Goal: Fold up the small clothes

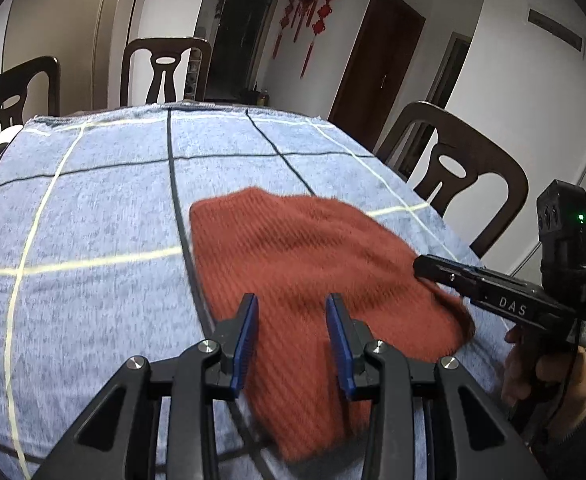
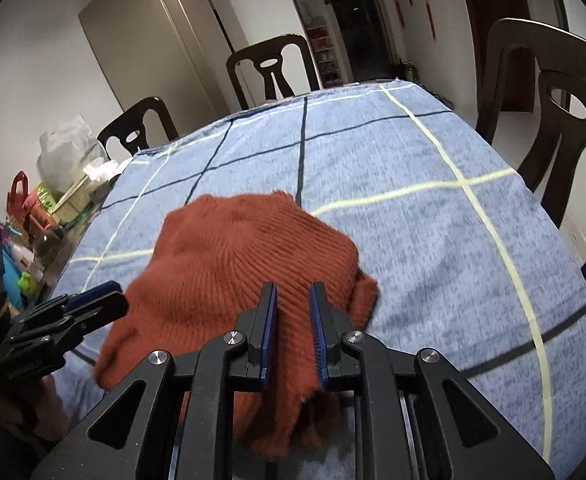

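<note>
A rust-red ribbed knit garment (image 1: 293, 256) lies on the blue checked tablecloth (image 1: 93, 208); it also shows in the right wrist view (image 2: 229, 256). My left gripper (image 1: 293, 320) is open over the garment's near edge, cloth showing between its blue pads. My right gripper (image 2: 293, 316) has its pads close together with a fold of the red knit between them. It appears from the side in the left wrist view (image 1: 423, 268) at the garment's right edge. The left gripper shows in the right wrist view (image 2: 105, 296) at the garment's left edge.
Dark wooden chairs stand around the table: one at the right (image 1: 461, 172), two at the far side (image 1: 161, 72). Bags, bottles and tissue clutter sit off the table's left edge (image 2: 53, 200). The tablecloth (image 2: 433, 248) stretches far and right.
</note>
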Demonstrator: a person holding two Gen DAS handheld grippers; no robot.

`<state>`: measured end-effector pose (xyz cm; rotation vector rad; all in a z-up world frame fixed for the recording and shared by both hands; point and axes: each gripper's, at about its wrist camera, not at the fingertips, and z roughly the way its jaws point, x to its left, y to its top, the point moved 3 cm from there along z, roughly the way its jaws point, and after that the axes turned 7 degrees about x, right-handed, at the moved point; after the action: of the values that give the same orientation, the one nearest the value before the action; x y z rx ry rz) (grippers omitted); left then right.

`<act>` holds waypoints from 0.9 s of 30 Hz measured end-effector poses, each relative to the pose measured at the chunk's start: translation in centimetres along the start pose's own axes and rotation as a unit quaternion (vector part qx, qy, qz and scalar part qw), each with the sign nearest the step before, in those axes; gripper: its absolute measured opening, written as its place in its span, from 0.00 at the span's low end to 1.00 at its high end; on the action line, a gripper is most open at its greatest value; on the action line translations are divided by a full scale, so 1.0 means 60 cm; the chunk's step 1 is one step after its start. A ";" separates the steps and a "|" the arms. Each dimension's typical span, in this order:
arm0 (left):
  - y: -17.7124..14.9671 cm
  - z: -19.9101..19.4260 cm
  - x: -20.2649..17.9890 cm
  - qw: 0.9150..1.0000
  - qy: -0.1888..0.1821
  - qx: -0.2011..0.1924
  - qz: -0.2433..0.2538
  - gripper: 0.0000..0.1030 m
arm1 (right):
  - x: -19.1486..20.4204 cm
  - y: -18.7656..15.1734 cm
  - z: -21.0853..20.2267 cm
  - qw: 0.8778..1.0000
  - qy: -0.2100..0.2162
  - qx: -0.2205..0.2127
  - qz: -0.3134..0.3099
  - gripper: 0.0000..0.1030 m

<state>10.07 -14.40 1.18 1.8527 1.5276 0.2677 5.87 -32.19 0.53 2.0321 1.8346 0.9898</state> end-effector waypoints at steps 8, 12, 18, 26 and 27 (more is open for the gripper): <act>-0.003 0.035 0.001 1.000 0.023 0.011 -0.002 0.37 | -0.011 0.006 0.027 1.000 0.011 0.019 0.021 0.17; -0.004 0.020 0.002 1.000 0.018 0.007 -0.007 0.37 | 0.016 0.006 0.011 1.000 0.011 0.010 -0.006 0.17; -0.007 0.030 0.006 1.000 0.018 0.009 -0.005 0.37 | 0.047 0.017 0.049 0.999 0.013 0.029 -0.039 0.17; -0.008 0.024 0.006 1.000 0.021 0.007 -0.006 0.37 | 0.049 0.014 0.028 0.999 0.017 0.011 -0.043 0.17; -0.009 0.025 0.006 1.000 0.022 0.007 -0.006 0.37 | 0.046 0.011 0.025 0.999 0.016 0.009 -0.043 0.17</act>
<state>10.60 -14.64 -0.34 1.8603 1.5728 0.2944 7.27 -29.31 0.66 1.9406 1.9359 0.9916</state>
